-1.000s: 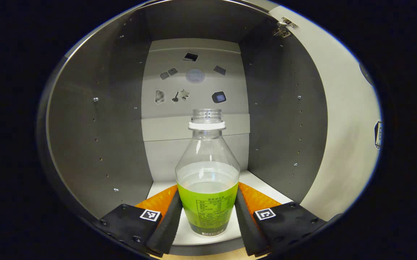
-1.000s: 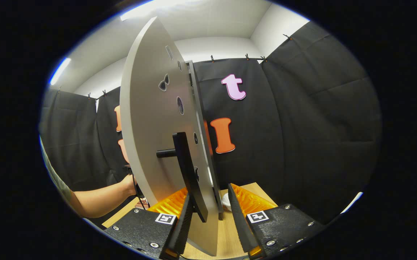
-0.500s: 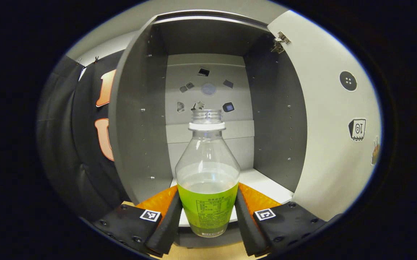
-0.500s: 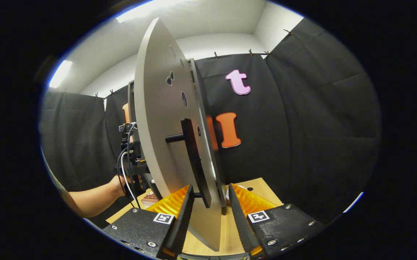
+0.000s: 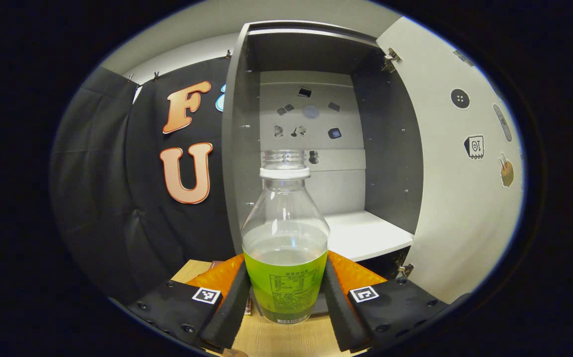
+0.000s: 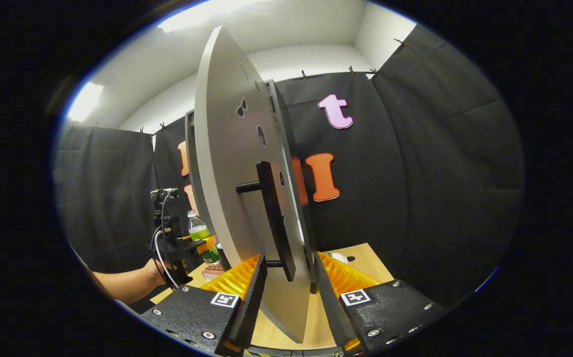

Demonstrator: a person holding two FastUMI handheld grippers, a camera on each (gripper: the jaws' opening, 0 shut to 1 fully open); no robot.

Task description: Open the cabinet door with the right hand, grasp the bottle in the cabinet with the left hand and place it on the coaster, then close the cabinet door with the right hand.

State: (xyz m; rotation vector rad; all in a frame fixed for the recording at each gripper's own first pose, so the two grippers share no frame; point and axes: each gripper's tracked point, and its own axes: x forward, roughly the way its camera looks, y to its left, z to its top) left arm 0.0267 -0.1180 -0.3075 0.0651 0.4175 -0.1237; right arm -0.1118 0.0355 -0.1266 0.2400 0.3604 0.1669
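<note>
Between the left gripper (image 5: 286, 297) fingers: capless clear bottle (image 5: 285, 238), green label, part-filled, clamped at the label band, hanging clear of the cabinet shelf (image 5: 365, 238). Likely light, thin-walled, slick; liquid may slosh out, so keep upright. Right gripper (image 6: 286, 292) fingers straddle the door (image 6: 231, 173) edge below its handle (image 6: 271, 218), apart, not pinching.

— We get even, fairly bright light from overhead; in the right gripper view a ceiling light (image 6: 84, 100) glares at the upper left.

— We see the cabinet (image 5: 311, 124) shaded inside, its top darkest, while the shelf (image 5: 360, 233) is bright. The cabinet door (image 6: 236, 183) bows strongly under the fisheye.

— We find the bottle (image 5: 285, 238) sharp, with small highlights on its clear shoulder. Edges smear slightly, with a bluish fringe.
</note>
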